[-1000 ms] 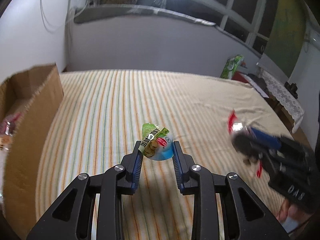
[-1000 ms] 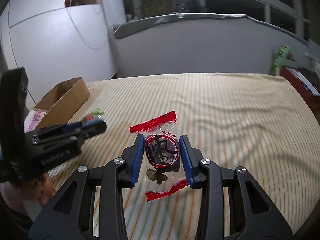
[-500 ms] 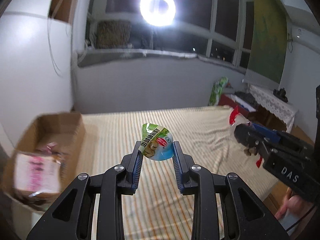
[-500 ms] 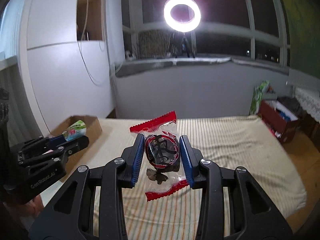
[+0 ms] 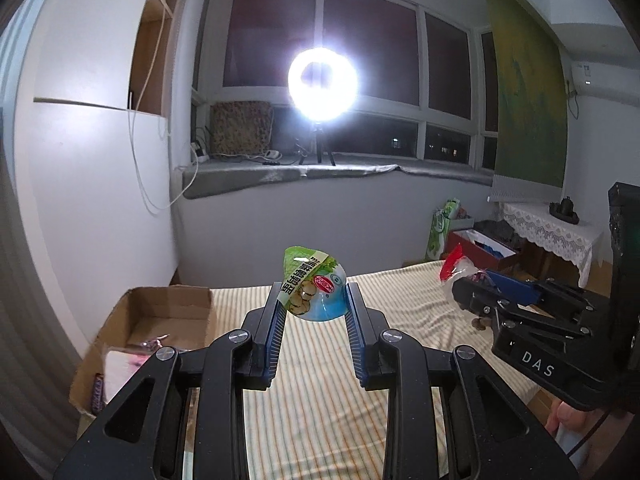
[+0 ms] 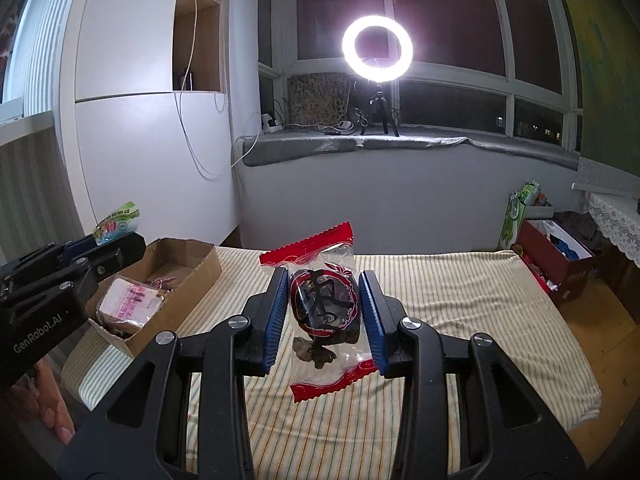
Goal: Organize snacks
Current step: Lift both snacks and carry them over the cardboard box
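The left gripper (image 5: 313, 307) held its fingers clamped on a green-topped jelly cup (image 5: 313, 290) above the striped bed (image 5: 408, 300); the right gripper (image 6: 325, 307) gripped a red-ended sweet packet (image 6: 325, 312) near the cardboard box (image 6: 188, 276)

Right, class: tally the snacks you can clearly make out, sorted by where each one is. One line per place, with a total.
Held in the left gripper: 1, the green and blue packet
Held in the right gripper: 1, the red-edged clear wrapper
In the cardboard box: 1 clearly, the pink-labelled pack; other items there are too unclear to count
Total: 3
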`<state>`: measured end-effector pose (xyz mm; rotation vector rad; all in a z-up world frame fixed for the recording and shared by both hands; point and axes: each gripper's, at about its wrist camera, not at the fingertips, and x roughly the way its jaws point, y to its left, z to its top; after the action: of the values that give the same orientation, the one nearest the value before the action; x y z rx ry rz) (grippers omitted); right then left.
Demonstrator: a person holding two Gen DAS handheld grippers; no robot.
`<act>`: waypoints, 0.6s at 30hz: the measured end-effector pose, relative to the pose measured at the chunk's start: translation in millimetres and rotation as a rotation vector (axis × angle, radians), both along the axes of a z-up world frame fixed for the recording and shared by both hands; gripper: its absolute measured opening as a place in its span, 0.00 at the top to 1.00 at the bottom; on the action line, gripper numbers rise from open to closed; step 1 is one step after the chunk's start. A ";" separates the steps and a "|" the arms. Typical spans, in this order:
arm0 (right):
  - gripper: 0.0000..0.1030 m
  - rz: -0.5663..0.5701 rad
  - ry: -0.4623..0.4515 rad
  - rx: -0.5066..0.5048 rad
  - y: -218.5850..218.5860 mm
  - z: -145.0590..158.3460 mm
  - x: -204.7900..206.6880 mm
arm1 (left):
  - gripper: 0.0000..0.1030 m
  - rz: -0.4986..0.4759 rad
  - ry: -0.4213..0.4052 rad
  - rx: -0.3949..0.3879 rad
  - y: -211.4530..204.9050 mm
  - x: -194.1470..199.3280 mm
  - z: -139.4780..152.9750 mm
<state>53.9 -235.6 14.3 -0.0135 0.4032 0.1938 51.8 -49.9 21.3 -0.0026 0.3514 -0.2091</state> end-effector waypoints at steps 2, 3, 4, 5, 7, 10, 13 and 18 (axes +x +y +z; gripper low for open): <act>0.64 0.000 0.001 -0.001 0.6 0.2 -0.2 | 0.74 0.003 -0.003 -0.002 2.0 -2.3 0.7; 0.64 0.000 0.001 0.000 0.5 0.2 -0.2 | 0.74 0.005 -0.005 -0.003 2.7 -2.7 1.0; 0.64 0.000 0.002 0.000 1.2 0.4 -0.6 | 0.74 0.005 -0.006 -0.005 2.9 -3.0 1.2; 0.64 0.001 0.002 -0.001 1.5 0.4 -0.7 | 0.74 0.006 -0.006 -0.006 2.2 -3.1 1.1; 0.64 0.002 0.003 -0.003 2.1 0.5 -0.5 | 0.74 0.006 -0.007 -0.006 2.5 -4.3 0.9; 0.64 0.006 0.006 -0.005 3.3 -1.4 0.0 | 0.74 0.007 -0.007 -0.009 3.9 -5.2 1.0; 0.64 0.014 0.010 -0.010 8.3 -2.2 1.4 | 0.74 0.011 -0.007 -0.012 6.7 -4.4 0.6; 0.64 0.051 0.021 -0.020 26.4 -4.9 7.7 | 0.74 0.031 -0.006 -0.021 19.1 -7.5 -1.0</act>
<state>61.7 -209.2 9.4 -0.0416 0.4261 0.2399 44.2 -30.8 20.4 -0.0278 0.3434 -0.1818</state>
